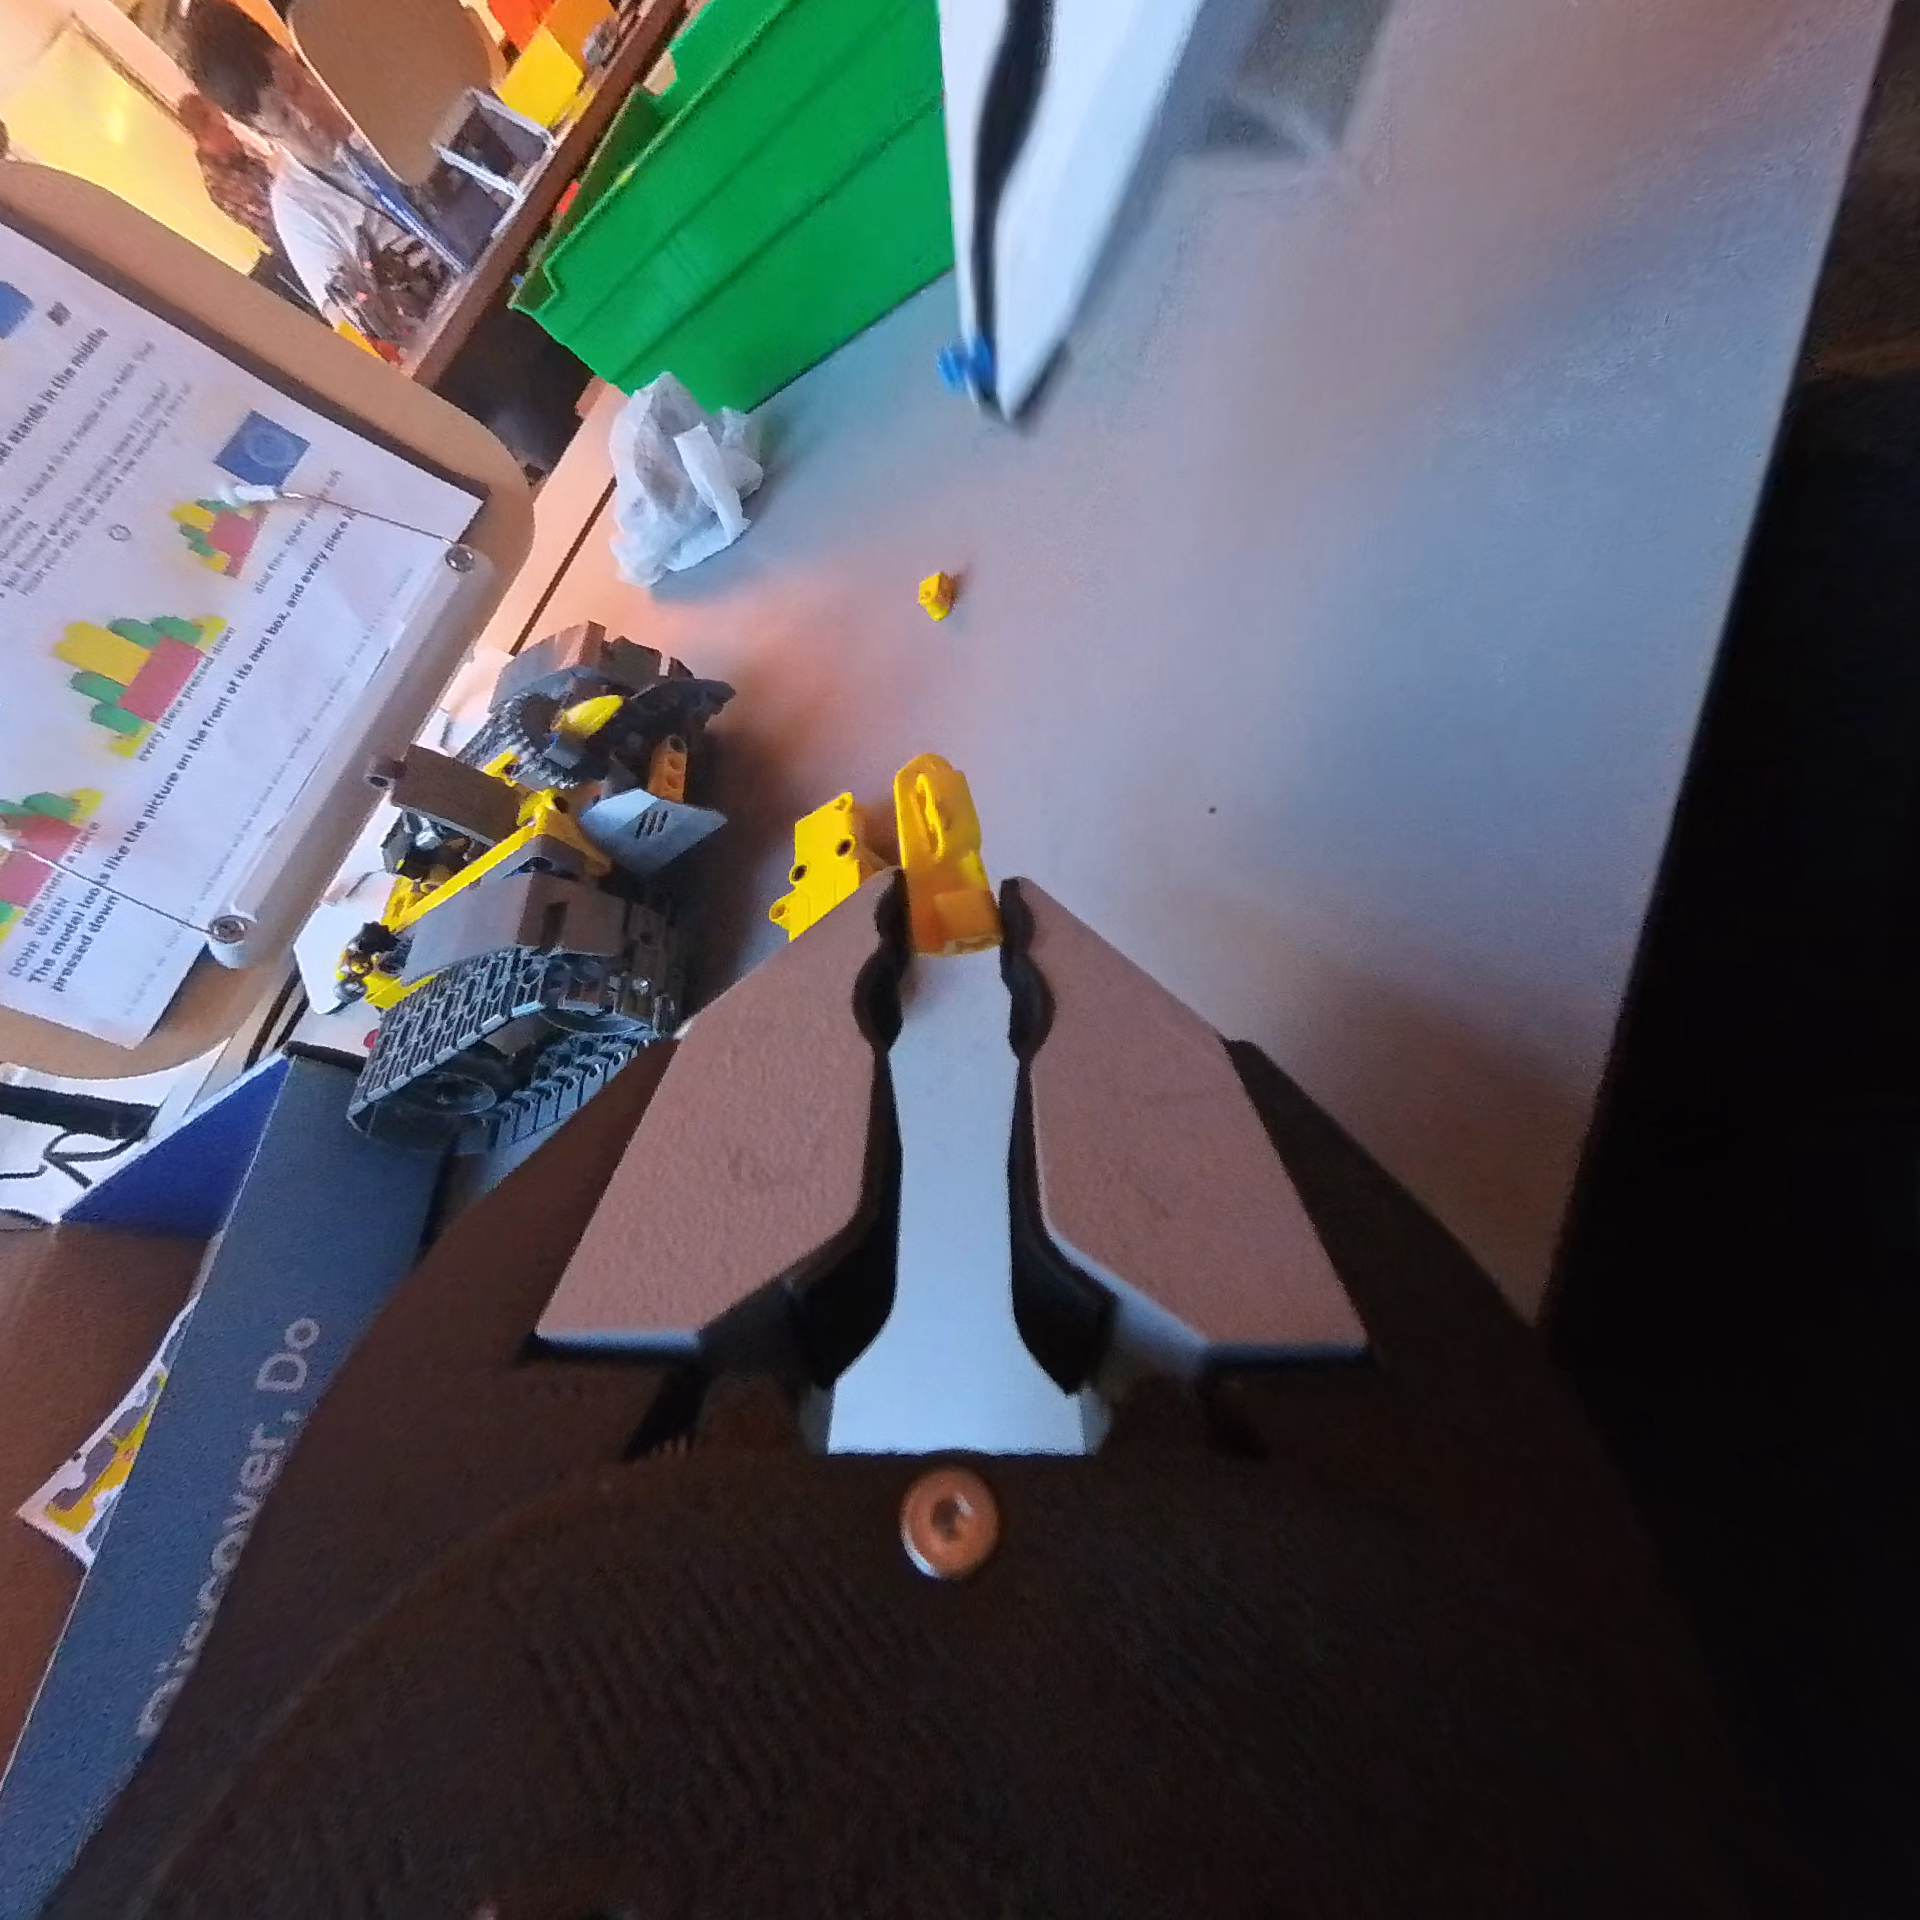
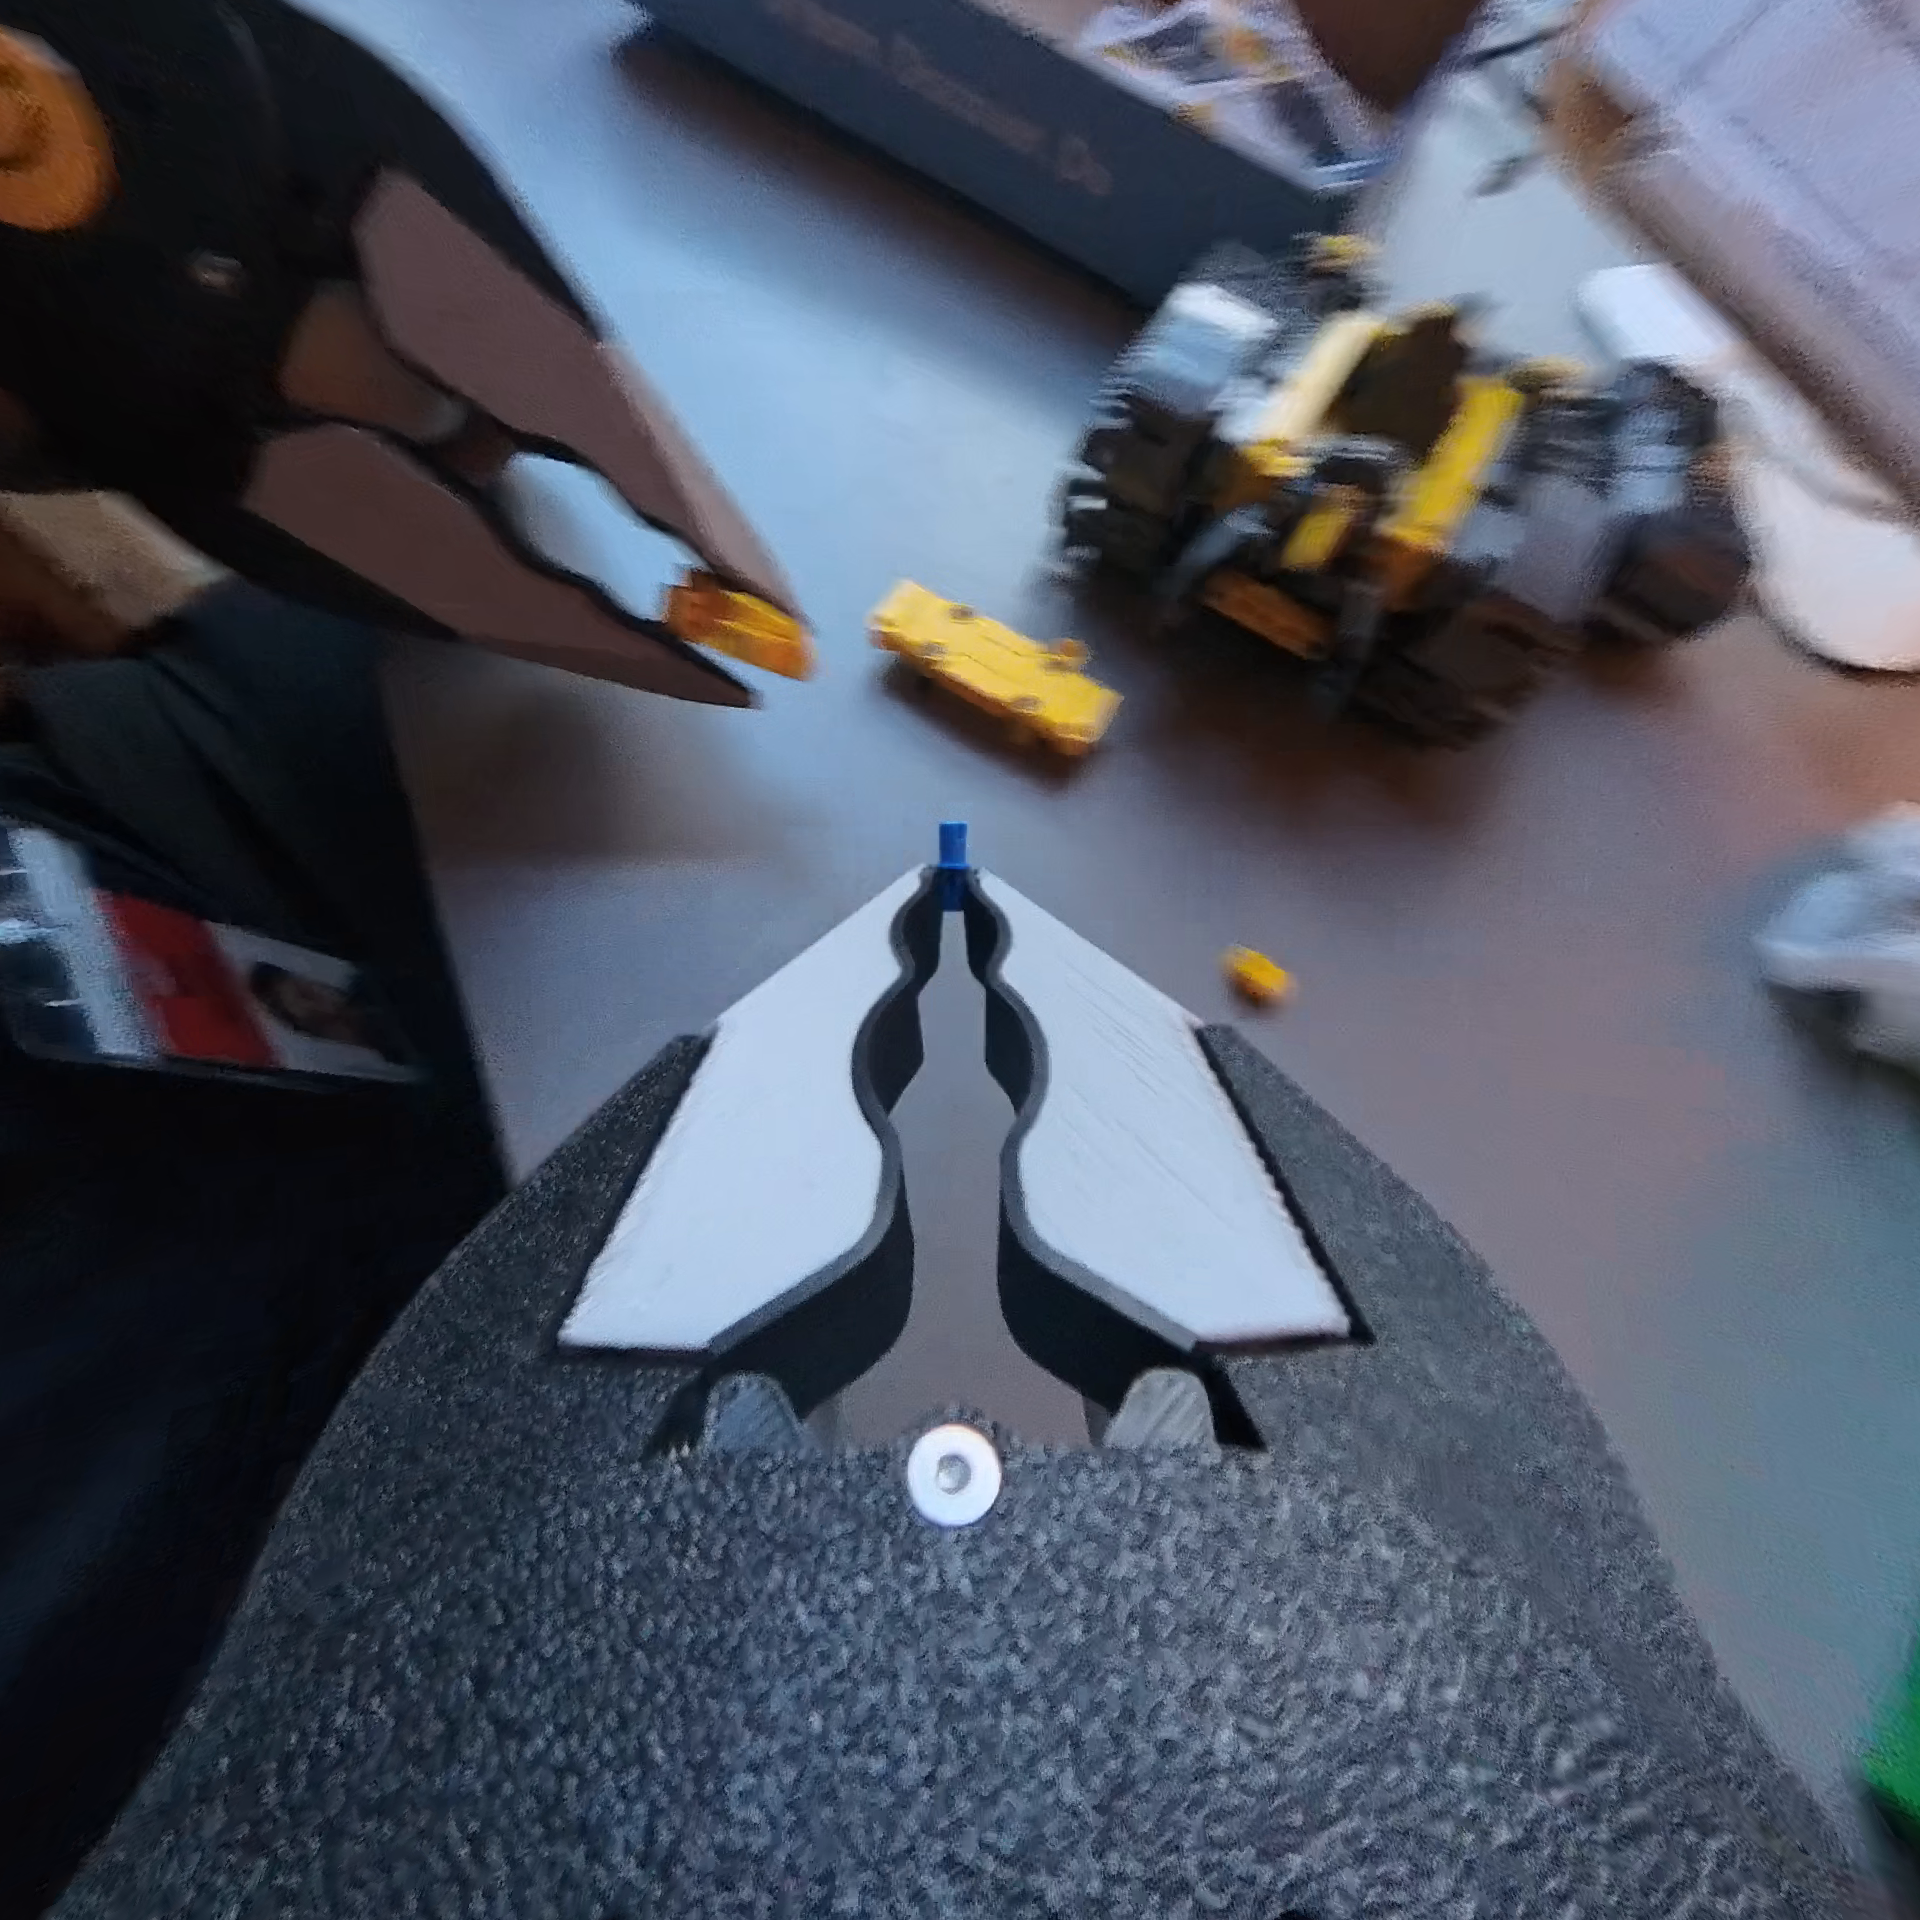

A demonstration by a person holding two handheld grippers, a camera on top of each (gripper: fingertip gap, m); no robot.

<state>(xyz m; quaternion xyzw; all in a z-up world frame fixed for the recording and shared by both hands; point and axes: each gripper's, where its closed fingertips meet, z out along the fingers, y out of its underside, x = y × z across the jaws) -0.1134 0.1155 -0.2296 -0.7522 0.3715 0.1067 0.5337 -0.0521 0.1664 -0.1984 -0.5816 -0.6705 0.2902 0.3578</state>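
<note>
Left wrist view: left gripper (image 1: pixel 951 894) clamped on yellow piece (image 1: pixel 940 862); right gripper (image 2: pixel 951 878) pinching blue pin (image 2: pixel 952 847).

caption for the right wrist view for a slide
Right gripper pinching a small blue peg, left gripper holding a yellow piece.

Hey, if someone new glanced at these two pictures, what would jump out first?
The left gripper pinching a yellow brick piece, and the right gripper pinching a tiny blue pin. Beyond them on the grey table stands a grey-and-yellow tracked brick vehicle, a loose yellow block beside it.
</note>
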